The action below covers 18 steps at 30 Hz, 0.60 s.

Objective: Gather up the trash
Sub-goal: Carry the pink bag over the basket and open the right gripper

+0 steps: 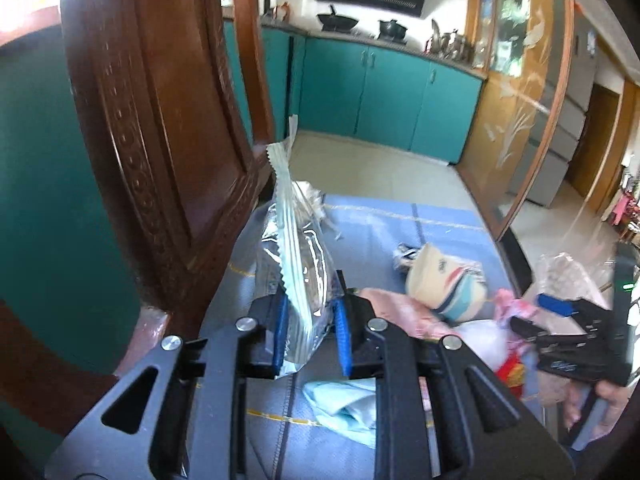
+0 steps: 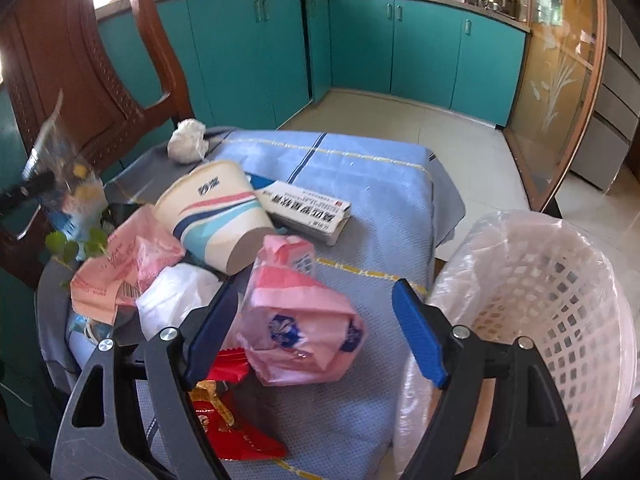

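My left gripper (image 1: 310, 330) is shut on a clear plastic wrapper (image 1: 294, 248) and holds it upright above the blue tablecloth (image 1: 432, 236). The wrapper also shows blurred at the left of the right wrist view (image 2: 60, 168). My right gripper (image 2: 310, 328) is open, its jaws on either side of a pink tissue pack (image 2: 296, 316) lying on the cloth. Around it lie a paper cup (image 2: 216, 216) on its side, pink paper (image 2: 116, 272), a white bag (image 2: 176, 300), a red wrapper (image 2: 224, 412), a white box (image 2: 308, 212) and a crumpled tissue (image 2: 187, 141).
A white mesh trash basket (image 2: 532, 320) lined with a clear bag stands right of the table. A carved wooden chair (image 1: 160, 128) is close on the left. Teal kitchen cabinets (image 2: 360, 44) and tiled floor lie beyond. A light blue cloth (image 1: 344, 408) lies under my left gripper.
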Available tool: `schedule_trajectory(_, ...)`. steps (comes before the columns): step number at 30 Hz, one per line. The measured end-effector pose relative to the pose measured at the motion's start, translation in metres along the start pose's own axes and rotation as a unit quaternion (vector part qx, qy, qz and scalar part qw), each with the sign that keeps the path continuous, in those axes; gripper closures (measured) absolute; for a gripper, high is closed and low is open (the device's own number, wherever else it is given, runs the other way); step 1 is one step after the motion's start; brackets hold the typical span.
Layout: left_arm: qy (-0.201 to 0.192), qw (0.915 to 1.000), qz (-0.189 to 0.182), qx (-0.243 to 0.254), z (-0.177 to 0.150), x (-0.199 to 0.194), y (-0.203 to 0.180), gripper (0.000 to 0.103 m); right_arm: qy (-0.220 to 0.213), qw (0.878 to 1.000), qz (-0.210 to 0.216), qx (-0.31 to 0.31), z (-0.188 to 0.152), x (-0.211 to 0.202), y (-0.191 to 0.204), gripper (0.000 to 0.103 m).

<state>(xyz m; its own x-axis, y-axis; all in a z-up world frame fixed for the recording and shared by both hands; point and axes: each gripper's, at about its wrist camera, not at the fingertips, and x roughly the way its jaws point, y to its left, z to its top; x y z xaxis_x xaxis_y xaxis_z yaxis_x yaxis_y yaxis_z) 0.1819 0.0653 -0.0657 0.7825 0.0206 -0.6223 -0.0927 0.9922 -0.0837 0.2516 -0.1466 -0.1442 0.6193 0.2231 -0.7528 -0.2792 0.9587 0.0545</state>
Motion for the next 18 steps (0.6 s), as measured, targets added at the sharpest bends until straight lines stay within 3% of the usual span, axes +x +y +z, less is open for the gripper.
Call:
schedule_trajectory(3, -0.02, 0.9997, -0.014, 0.006, 0.001, -0.02, -0.007, 0.082, 0.007, 1.0, 0.0, -0.007, -0.002, 0.005, 0.004, 0.025)
schedule_trajectory(5, -0.039, 0.999, -0.016, 0.014, 0.001, -0.035, -0.012, 0.082, 0.009, 1.0, -0.003, -0.007, -0.003, 0.007, 0.005, 0.041)
schedule_trajectory(8, -0.055, 0.998, -0.021, 0.022, 0.0, -0.05, -0.018, 0.082, -0.004, 1.0, -0.007, 0.001, -0.002, 0.004, 0.004, 0.046)
schedule_trajectory(18, -0.081, 0.9958, -0.032, 0.027, -0.003, -0.084, -0.026, 0.082, -0.088, 0.996, -0.025, 0.021, 0.0, -0.041, -0.009, 0.047)
